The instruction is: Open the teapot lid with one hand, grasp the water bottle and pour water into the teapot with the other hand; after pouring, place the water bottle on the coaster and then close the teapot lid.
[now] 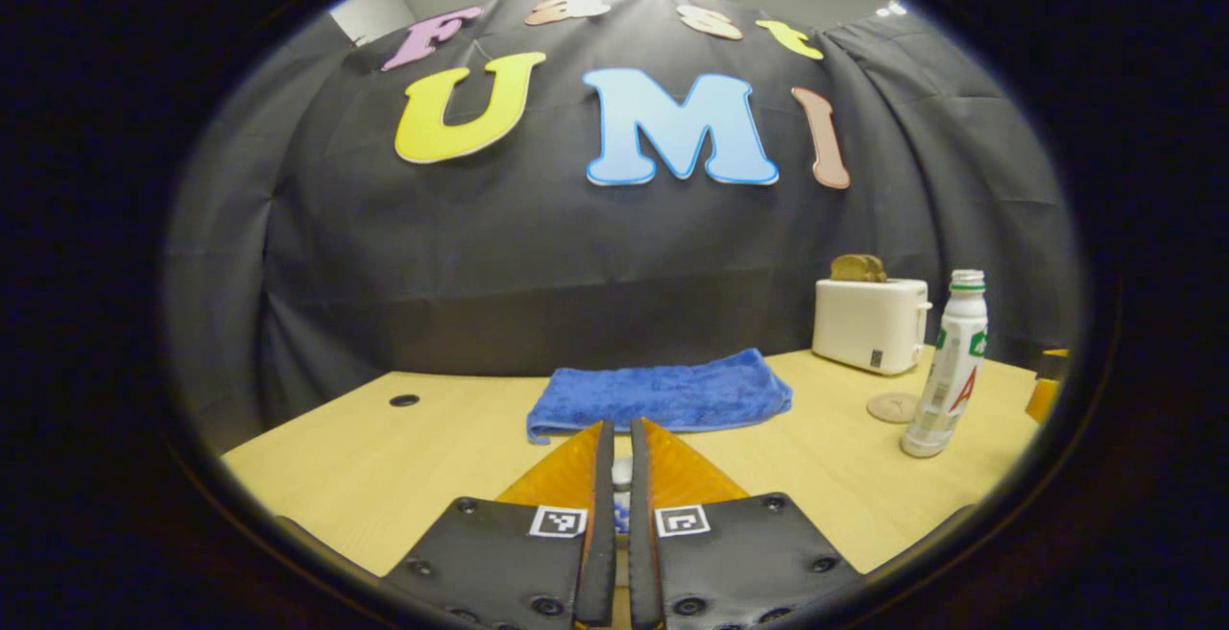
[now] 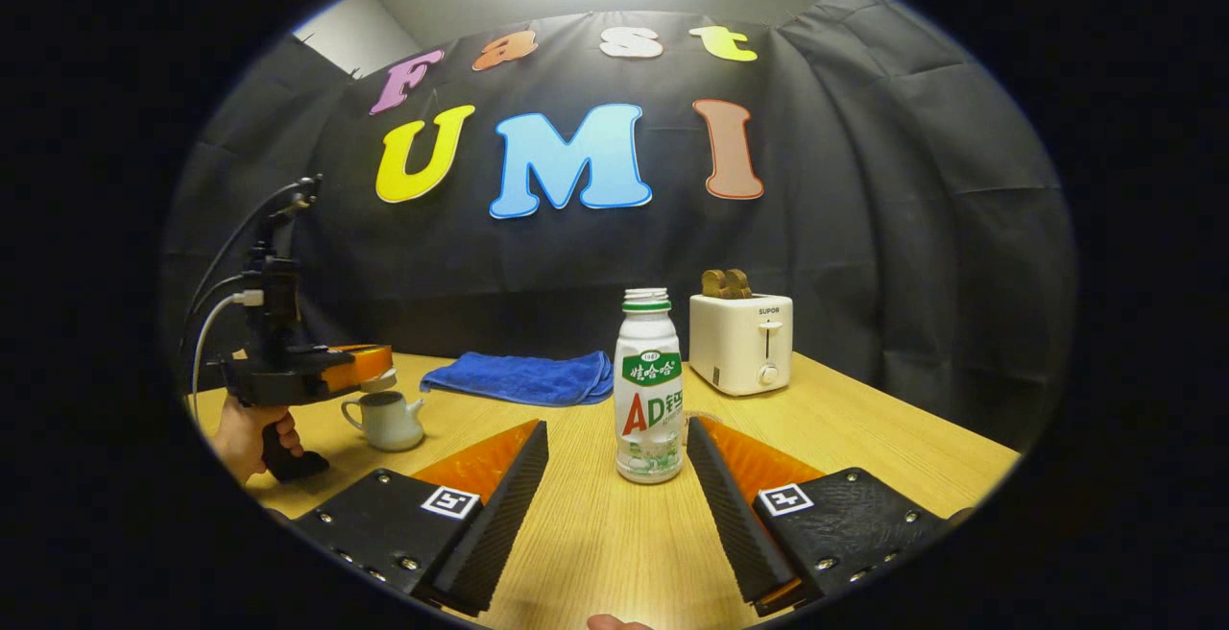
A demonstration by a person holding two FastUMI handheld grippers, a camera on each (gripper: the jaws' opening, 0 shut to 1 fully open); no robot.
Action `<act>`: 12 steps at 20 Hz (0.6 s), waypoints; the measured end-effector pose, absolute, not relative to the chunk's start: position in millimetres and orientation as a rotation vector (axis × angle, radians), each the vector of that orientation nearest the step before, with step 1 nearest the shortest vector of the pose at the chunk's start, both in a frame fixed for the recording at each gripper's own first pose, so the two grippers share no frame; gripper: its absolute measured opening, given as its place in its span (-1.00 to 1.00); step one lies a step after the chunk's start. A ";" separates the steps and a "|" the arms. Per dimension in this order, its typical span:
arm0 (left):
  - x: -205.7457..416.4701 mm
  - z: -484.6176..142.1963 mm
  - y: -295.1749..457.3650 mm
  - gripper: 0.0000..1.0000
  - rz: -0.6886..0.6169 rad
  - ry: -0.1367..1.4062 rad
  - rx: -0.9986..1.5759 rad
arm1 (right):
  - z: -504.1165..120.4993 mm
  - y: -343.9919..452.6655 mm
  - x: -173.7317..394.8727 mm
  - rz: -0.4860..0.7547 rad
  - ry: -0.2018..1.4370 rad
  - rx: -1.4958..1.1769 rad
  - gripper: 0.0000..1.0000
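The bottle [image 2: 649,388] is standing upright at the centre of the right gripper view, on the table [image 2: 614,544], just ahead of the right gripper [image 2: 614,462], whose fingers are spread wide apart with nothing between them. It is looking like a small plastic bottle, uncapped, so probably light, a little squeezable, and smooth under its label; a firm pinch across the labelled middle, below the shoulder, seems the safest hold, since a grip near the neck would likely be letting it swing and spill.

In the left gripper view the bottle [image 1: 948,366] is sitting at right, with the coaster [image 1: 893,407] just beside it, and a toaster [image 1: 872,325] behind.

At lower left of the right gripper view the pot [image 2: 385,419] is resting on the table, open-topped. Just above it the left gripper [image 2: 370,371] is hovering, held by a hand [image 2: 245,438], and appears to be carrying the lid [image 2: 380,381]. In the left gripper view its fingers [image 1: 603,486] are nearly together on something small and pale, probably the lid's knob [image 1: 622,472]. The pot seems ceramic, so fragile and slick.

A blue cloth [image 2: 523,377] is lying folded behind.
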State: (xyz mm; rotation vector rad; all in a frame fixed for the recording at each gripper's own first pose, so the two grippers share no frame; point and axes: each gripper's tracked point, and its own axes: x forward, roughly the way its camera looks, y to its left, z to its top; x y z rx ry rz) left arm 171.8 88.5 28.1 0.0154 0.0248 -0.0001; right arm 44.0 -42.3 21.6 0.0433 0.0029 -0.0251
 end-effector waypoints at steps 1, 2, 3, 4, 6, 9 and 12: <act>166.3 34.6 83.4 -0.68 -0.014 0.008 0.008 | 23.7 -46.1 49.8 -0.028 0.005 0.045 0.80; 160.3 40.9 78.9 -0.77 -0.033 -0.005 -0.002 | 27.2 -49.2 56.7 -0.031 0.006 0.041 0.80; 152.2 47.1 76.1 -0.68 -0.046 -0.021 -0.009 | 29.7 -52.9 64.5 -0.037 0.001 0.034 0.81; 143.1 54.4 75.1 -0.67 -0.055 -0.034 -0.014 | 32.3 -56.8 72.8 -0.050 0.003 0.025 0.80; 121.1 60.4 73.7 -0.67 -0.078 -0.052 -0.038 | 34.4 -60.3 87.9 -0.060 0.001 0.004 0.80; 86.8 59.8 76.5 -0.77 -0.101 -0.056 -0.055 | 27.3 -62.0 109.1 -0.070 0.026 -0.022 0.80; 55.7 56.0 69.7 -0.68 -0.138 -0.051 -0.055 | 14.6 -63.8 125.8 -0.089 0.070 -0.040 0.80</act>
